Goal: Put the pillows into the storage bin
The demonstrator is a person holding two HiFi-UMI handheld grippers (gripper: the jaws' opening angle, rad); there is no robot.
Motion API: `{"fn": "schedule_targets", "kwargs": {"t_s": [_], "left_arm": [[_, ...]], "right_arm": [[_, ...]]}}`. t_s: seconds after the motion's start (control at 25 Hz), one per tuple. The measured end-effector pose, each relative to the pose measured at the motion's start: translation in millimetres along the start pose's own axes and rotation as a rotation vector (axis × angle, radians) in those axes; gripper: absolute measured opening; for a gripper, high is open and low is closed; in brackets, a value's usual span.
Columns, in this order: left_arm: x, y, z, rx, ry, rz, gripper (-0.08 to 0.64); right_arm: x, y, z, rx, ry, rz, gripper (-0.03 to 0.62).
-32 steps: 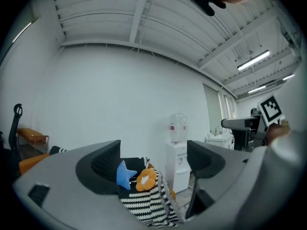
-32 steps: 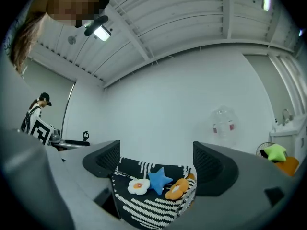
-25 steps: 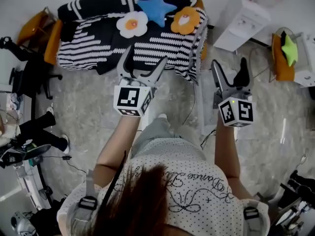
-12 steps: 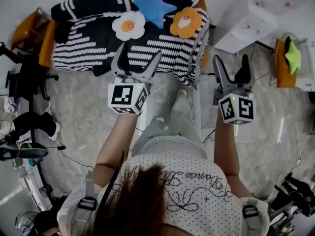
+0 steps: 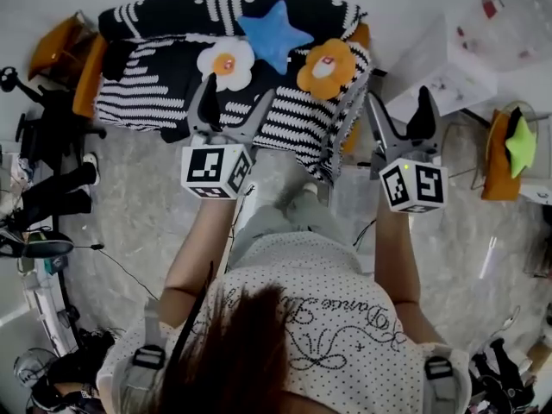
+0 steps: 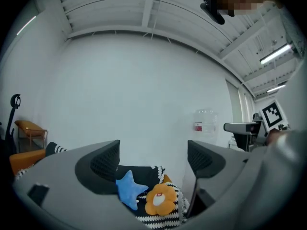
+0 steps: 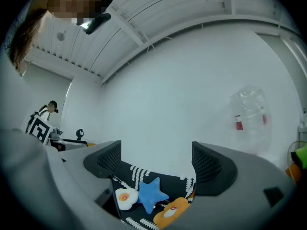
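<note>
We hold left gripper [image 5: 235, 103] centre-left and right gripper [image 5: 398, 110] centre-right, jaws wide apart, nothing between them. Upper centre, on striped sofa [image 5: 142, 93]: blue star pillow [image 5: 272, 34], white flower pillow [image 5: 226, 60], orange flower pillow [image 5: 326, 67] (star and orange flower show beyond jaws in both gripper views).

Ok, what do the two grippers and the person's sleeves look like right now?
The left gripper and right gripper match: grey bodies, dark fingers with mesh-textured pads, each with a white cube of black square markers. The right cube shows a small green light. The person wears a short-sleeved white dotted top.
</note>
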State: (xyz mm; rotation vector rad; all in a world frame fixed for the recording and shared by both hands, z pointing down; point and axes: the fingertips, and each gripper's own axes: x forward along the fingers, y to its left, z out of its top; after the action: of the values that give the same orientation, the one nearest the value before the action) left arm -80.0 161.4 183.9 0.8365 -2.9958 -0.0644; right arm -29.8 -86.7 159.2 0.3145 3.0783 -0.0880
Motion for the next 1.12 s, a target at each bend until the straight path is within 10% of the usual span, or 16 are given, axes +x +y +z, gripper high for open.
{"fn": "schedule_targets", "kwargs": {"t_s": [0.4,1.12], "left_arm": [[71,13,-1,-0.010,0.010,0.053,0.426],[278,104,-45,-0.051,0.084,-0.132,0.428]], "right_arm": [[70,-42,-10,0.035,0.023,0.045,0.449],[256,-89,-55,0.028,0.102,-0.062,0.443]]}}
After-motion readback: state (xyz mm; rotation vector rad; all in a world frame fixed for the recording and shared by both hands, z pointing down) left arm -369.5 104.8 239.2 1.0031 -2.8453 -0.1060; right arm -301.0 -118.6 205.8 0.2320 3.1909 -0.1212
